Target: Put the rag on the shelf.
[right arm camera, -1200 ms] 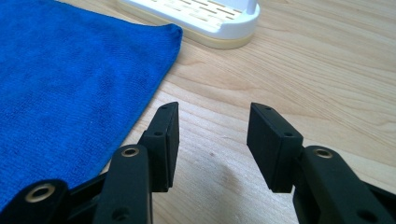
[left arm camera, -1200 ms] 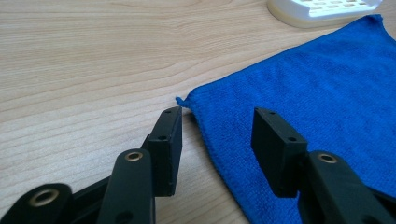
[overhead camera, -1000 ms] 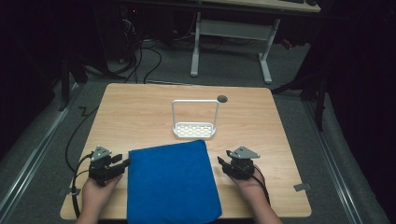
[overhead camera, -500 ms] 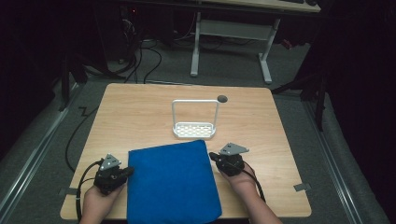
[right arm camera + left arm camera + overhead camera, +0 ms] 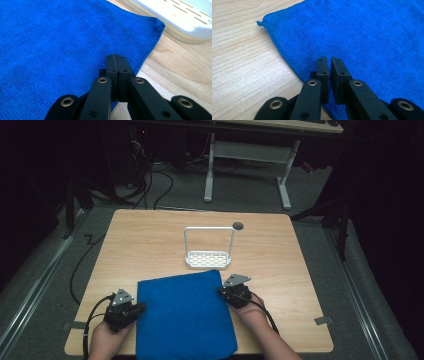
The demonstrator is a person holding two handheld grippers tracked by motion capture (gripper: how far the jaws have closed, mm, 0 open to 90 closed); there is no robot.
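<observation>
A blue cloth [image 5: 185,315] lies flat on the near half of the wooden table [image 5: 145,245]. My left gripper [image 5: 141,308] rests at the cloth's left edge, held by a hand. In the left gripper view its jaws [image 5: 329,59] hover over the cloth's [image 5: 367,37] edge with a narrow gap and nothing between them. My right gripper [image 5: 220,292] sits at the cloth's right edge near the far corner. Its jaws [image 5: 116,56] are pressed together above the cloth's [image 5: 55,40] border, and no cloth shows between them.
A white slotted rack [image 5: 208,259] with a tall wire handle stands just beyond the cloth's far edge; its base [image 5: 180,17] lies close to the cloth's corner. A dark round hole [image 5: 238,225] sits behind it. Cables trail from both grippers.
The right gripper slid left to the cloth's right edge. The left gripper moved a little nearer to me and rightward, up to the cloth's left edge.
</observation>
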